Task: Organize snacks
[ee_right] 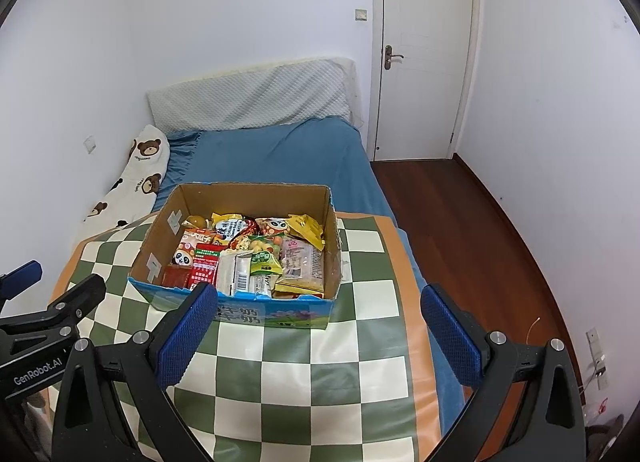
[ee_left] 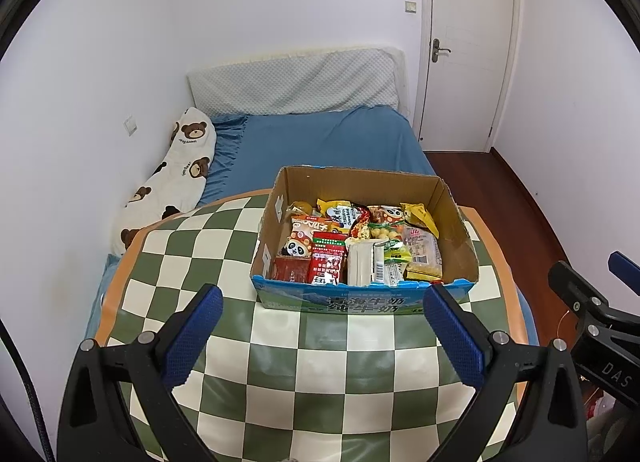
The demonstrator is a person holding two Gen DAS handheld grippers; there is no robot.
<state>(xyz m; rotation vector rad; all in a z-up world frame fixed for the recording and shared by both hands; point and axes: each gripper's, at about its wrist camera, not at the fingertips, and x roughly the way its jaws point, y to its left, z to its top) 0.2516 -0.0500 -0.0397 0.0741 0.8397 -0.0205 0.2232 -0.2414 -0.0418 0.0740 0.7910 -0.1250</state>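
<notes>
An open cardboard box [ee_left: 456,229] with a blue printed front stands on a green-and-cream checkered mat [ee_left: 312,374]. It is full of several packaged snacks [ee_left: 352,246], lying flat and overlapping. The box [ee_right: 160,238] and its snacks [ee_right: 248,258] also show in the right wrist view. My left gripper [ee_left: 322,298] is open and empty, just short of the box's front wall. My right gripper [ee_right: 318,296] is open and empty, in front of the box's right front corner. Each gripper's side shows in the other view: the right one [ee_left: 588,302], the left one [ee_right: 44,306].
The mat [ee_right: 304,382] lies on a bed with a blue sheet [ee_left: 328,141]. A bear-print pillow [ee_left: 168,189] lies along the left wall, a quilted headboard cushion [ee_left: 296,81] at the far end. A white door [ee_right: 424,53] and wooden floor [ee_right: 460,229] are on the right.
</notes>
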